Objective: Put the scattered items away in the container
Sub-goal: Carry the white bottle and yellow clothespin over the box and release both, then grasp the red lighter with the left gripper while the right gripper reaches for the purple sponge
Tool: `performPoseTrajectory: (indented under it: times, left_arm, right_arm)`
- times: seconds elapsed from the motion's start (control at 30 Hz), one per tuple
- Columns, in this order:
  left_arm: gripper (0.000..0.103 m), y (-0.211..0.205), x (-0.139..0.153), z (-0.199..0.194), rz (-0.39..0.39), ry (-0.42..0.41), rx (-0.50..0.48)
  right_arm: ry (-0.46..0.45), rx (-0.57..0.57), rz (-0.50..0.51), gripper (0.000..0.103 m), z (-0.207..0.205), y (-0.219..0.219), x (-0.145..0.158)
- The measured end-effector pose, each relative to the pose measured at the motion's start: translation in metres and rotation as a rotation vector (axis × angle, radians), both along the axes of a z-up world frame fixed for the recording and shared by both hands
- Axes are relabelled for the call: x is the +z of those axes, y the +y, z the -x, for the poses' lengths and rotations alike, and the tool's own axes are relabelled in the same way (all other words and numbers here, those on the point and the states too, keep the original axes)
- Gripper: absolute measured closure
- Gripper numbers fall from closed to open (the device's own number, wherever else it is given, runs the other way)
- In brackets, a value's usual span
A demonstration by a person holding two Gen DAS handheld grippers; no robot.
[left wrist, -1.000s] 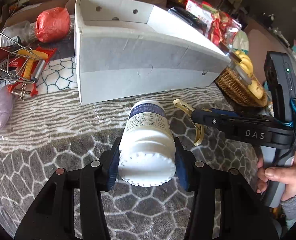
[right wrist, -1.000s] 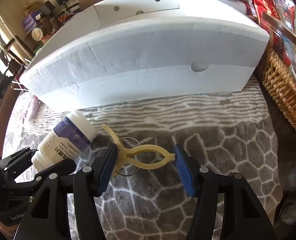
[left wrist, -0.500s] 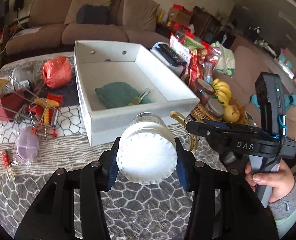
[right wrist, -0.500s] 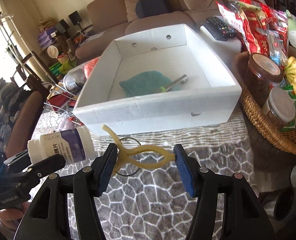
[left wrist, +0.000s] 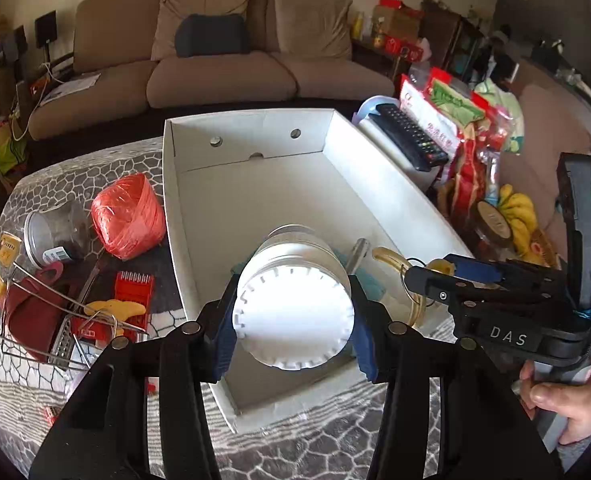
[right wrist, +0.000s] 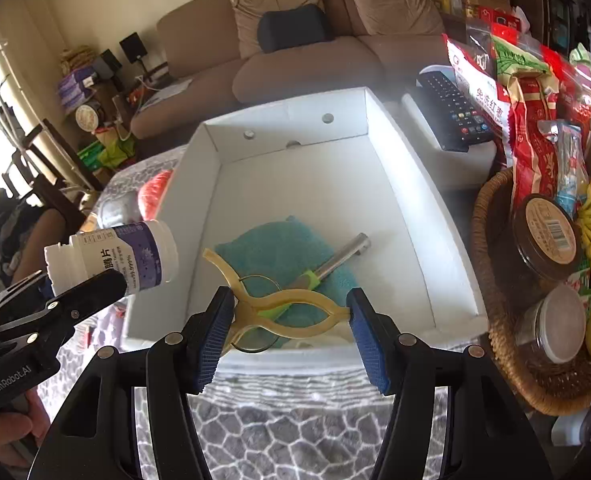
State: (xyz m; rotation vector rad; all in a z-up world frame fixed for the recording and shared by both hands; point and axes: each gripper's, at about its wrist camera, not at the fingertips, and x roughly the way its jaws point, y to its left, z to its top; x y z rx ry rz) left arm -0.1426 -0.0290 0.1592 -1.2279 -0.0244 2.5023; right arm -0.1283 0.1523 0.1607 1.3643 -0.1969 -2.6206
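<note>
We have the white pill bottle (left wrist: 293, 316) clamped across its cap end in the left gripper (left wrist: 293, 320) and the yellow clip (right wrist: 283, 308) pinched end to end in the right gripper (right wrist: 289, 328), both hovering over the near edge of the white box (right wrist: 423, 184). Best to carry each clear past that rim before letting go. Then we lower them gently beside the teal cloth (right wrist: 283, 248) and metal tool (right wrist: 343, 258) lying inside.

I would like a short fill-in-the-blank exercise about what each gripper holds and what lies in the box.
1. The left gripper holds a white ____.
2. The right gripper holds a yellow ____.
3. In the white box lies a teal ____ under a metal tool.

Missing words: bottle; clip; cloth
</note>
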Motion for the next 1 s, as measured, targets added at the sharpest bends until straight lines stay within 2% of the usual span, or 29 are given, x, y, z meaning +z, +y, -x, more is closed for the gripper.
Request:
performPoseTrajectory:
  times: [0.2,0.27,0.33,0.4,0.7,0.77,0.87,1.0]
  left_arm:
    - [0.058,0.013,-0.049,0.033,0.068,-0.087,0.02]
    - [0.055,0.011,-0.054,0.032,0.052,-0.088,0.029]
    - [0.041,0.007,-0.053,0.029,0.029,-0.088,0.032]
    - [0.041,0.004,-0.048,0.026,0.031,-0.077,0.038]
    - [0.04,-0.02,-0.016,0.001,0.004,-0.058,0.063]
    - [0.037,-0.031,-0.005,-0.012,-0.018,-0.042,0.072]
    - [0.025,-0.055,0.007,-0.038,-0.043,-0.011,0.103]
    - [0.018,-0.095,0.007,-0.078,-0.096,-0.028,0.128]
  right_arm:
    - [-0.124,-0.026,-0.043,0.042,0.047,0.002,-0.053]
    - [-0.148,-0.046,-0.04,0.042,0.051,0.006,-0.064]
    - [-0.172,-0.061,-0.026,0.039,0.052,0.011,-0.07]
    - [-0.171,-0.071,-0.028,0.034,0.048,0.015,-0.071]
    - [-0.101,-0.076,0.011,0.033,0.016,0.022,-0.034]
    - [-0.082,-0.065,0.024,0.033,0.007,0.02,-0.023]
    - [-0.057,-0.033,0.03,0.03,-0.011,0.01,-0.008]
    - [-0.021,0.018,0.044,0.024,-0.037,-0.014,0.008]
